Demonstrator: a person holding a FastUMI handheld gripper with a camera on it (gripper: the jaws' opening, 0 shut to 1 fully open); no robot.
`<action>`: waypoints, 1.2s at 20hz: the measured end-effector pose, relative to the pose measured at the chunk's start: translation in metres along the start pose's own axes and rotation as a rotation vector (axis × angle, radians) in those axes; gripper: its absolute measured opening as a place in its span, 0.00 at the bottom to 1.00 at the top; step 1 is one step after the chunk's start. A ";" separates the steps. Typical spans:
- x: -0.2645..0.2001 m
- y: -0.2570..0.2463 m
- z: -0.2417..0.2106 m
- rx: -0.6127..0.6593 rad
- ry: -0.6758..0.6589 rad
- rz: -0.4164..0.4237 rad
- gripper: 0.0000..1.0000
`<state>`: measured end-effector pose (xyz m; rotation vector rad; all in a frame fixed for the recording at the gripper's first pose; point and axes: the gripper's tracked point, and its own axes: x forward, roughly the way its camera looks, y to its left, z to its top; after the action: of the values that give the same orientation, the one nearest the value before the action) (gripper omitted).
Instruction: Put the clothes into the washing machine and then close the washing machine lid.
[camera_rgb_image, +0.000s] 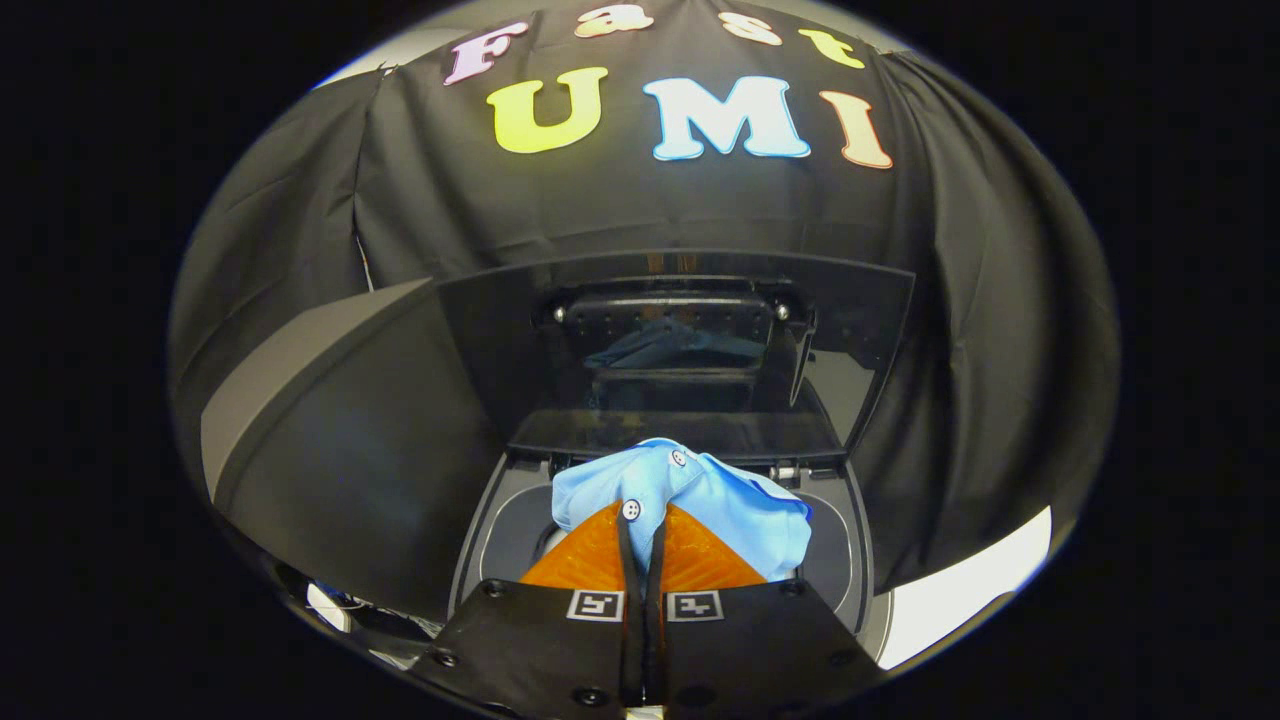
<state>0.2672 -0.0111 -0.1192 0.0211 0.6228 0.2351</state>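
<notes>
A light blue shirt (700, 495) with white buttons hangs bunched from my gripper (643, 515), whose two fingers are pressed together on its cloth. The shirt hangs over the round opening of the top-loading washing machine (500, 530), just below and ahead of the fingers. The machine's dark glass lid (680, 350) stands raised upright behind the opening and mirrors the gripper and the shirt.
A dark grey slanted panel (330, 420) rises to the left of the machine. Black cloth walls close the booth behind and on both sides. A pale strip of floor (960, 590) shows to the right of the machine.
</notes>
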 end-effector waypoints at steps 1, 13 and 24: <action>0.003 0.000 -0.004 0.002 0.009 -0.003 0.02; 0.021 0.002 -0.035 0.073 0.074 -0.026 0.55; 0.005 -0.005 0.012 0.040 -0.115 -0.098 0.98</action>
<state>0.2793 -0.0147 -0.1133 0.0422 0.5124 0.1254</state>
